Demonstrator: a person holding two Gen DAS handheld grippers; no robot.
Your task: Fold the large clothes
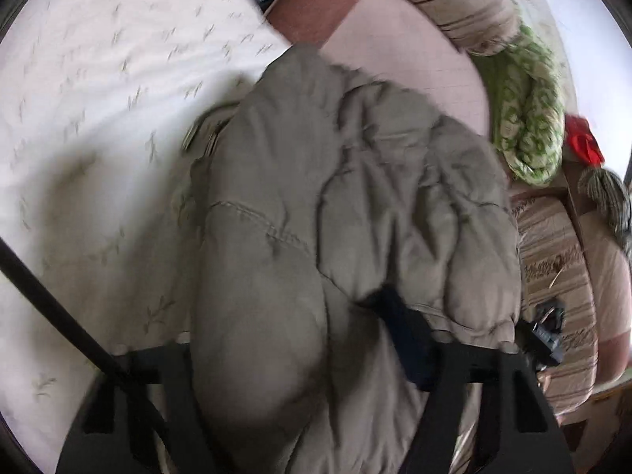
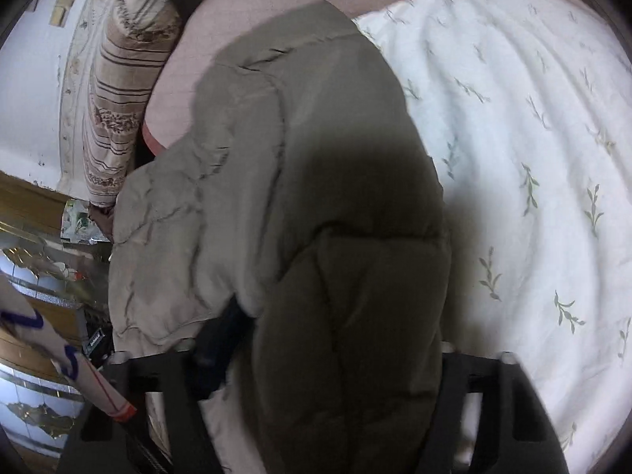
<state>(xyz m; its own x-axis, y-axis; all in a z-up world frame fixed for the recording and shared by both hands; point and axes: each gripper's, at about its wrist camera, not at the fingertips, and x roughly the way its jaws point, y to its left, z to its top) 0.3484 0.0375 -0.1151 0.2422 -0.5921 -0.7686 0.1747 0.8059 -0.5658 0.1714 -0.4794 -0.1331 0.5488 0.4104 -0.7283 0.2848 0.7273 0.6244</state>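
Observation:
An olive-grey quilted puffer jacket (image 1: 355, 158) lies bunched on the bed and fills the middle of both wrist views. In the left wrist view a thick fold of it bulges up between the fingers of my left gripper (image 1: 300, 316). One dark fingertip (image 1: 403, 335) presses into the fabric, and the other is hidden under it. In the right wrist view the jacket (image 2: 296, 138) is likewise squeezed in my right gripper (image 2: 324, 316). Its left fingertip (image 2: 221, 347) shows against the cloth, while the padding covers the right one.
A white duvet with green sprigs (image 1: 98, 98) (image 2: 533, 138) lies beside the jacket on a pink sheet (image 1: 395, 51). A striped pillow (image 2: 118, 91), a green-and-white patterned cloth (image 1: 529, 110) and something red (image 1: 582, 138) lie along the bed's far side. Mirrored furniture (image 2: 35, 260) stands past the edge.

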